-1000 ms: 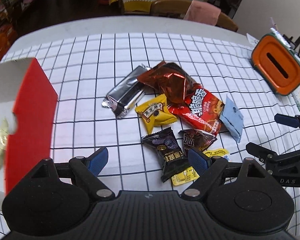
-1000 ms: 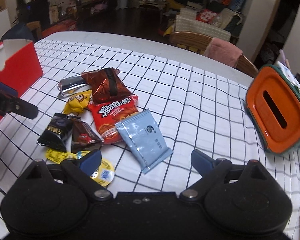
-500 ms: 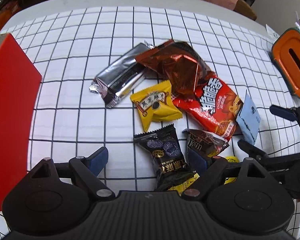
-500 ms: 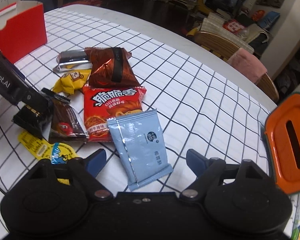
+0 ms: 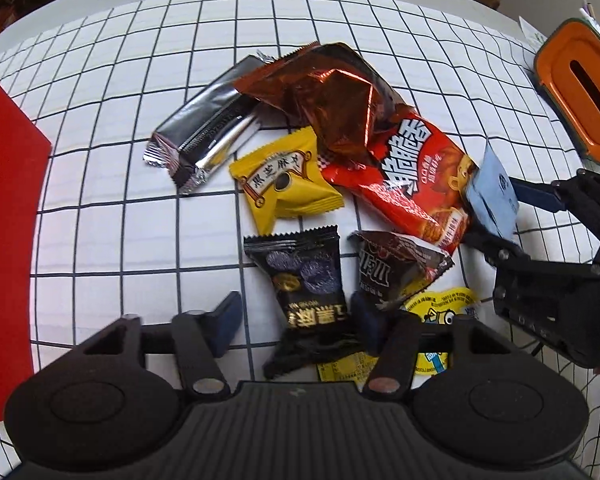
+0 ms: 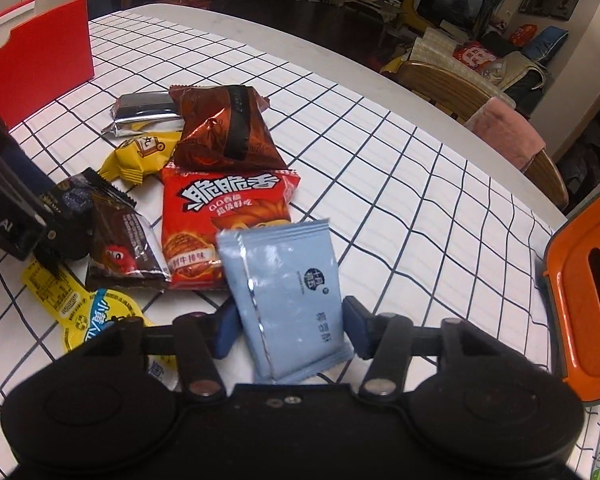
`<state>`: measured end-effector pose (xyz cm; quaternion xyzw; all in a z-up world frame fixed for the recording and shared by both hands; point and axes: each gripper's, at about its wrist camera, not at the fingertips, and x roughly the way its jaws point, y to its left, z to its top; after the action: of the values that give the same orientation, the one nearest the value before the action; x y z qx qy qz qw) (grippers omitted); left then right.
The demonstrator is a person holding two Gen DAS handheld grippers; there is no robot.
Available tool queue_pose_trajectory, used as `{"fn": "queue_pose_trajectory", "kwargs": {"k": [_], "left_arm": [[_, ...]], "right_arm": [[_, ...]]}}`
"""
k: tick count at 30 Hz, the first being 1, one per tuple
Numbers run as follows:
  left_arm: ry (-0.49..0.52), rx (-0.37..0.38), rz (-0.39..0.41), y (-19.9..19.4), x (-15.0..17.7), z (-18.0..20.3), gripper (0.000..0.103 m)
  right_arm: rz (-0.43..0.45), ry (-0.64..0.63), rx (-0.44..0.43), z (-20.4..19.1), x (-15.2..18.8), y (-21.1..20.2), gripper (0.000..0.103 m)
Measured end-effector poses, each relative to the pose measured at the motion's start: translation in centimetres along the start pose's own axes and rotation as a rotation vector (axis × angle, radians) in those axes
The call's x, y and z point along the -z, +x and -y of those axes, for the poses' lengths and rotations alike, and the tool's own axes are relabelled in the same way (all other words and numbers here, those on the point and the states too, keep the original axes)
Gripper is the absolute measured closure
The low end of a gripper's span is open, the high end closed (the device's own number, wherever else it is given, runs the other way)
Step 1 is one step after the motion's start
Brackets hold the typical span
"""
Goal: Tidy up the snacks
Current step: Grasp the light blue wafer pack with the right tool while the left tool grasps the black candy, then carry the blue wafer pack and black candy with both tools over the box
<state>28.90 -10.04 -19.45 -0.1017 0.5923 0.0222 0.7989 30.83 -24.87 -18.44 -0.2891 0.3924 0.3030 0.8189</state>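
Note:
A pile of snacks lies on the checked tablecloth. My left gripper (image 5: 294, 322) straddles the black candy packet (image 5: 306, 280); its jaws are partly closed around it, with a gap on the left side. My right gripper (image 6: 288, 330) has its jaws closed in on the light blue packet (image 6: 288, 280), pads at its edges. Around them lie a red chip bag (image 5: 412, 176), a copper-brown bag (image 5: 332, 92), a silver bar (image 5: 208, 124), a yellow candy (image 5: 284, 180), a dark brown packet (image 5: 392, 268) and a yellow label packet (image 6: 84, 316).
A red box (image 6: 36, 56) stands at the left of the table. An orange-lidded container (image 6: 584, 284) sits at the right edge. Chairs and a pink cloth (image 6: 508, 136) are beyond the far table edge.
Both grippers have moved forward and down onto the pile. Left jaws narrowed around the black candy packet. Right jaws narrowed around the light blue packet.

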Motion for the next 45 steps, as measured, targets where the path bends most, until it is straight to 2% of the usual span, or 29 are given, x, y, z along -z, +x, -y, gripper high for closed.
{"fn": "queue_pose_trajectory", "kwargs": {"k": [1,3,5,24,35,45], "left_arm": [[0.005,0.007,0.003,0.0,0.0,0.0,0.052],[0.017,0.013,0.007,-0.1,0.1,0.1,0.066],[0.022,0.024,0.008,-0.1,0.1,0.1,0.067],[0.057,0.082,0.073,-4.0,1.9,-1.8,0.069],[0.074,0.115,0.131,-9.4,4.5,-5.4,0.069],[0.089,0.142,0.198,-14.6,6.2,-10.2,0.069]], "right_arm": [[0.001,0.002,0.006,0.0,0.0,-0.1,0.055],[0.006,0.016,0.009,0.0,0.0,-0.2,0.057],[0.012,0.035,0.01,0.1,0.1,-0.5,0.058],[0.032,0.23,0.009,-2.2,0.4,-7.7,0.058],[0.05,0.272,-0.013,-7.3,-1.8,-12.6,0.058],[0.085,0.274,-0.038,-12.7,-5.6,-15.9,0.058]]}}
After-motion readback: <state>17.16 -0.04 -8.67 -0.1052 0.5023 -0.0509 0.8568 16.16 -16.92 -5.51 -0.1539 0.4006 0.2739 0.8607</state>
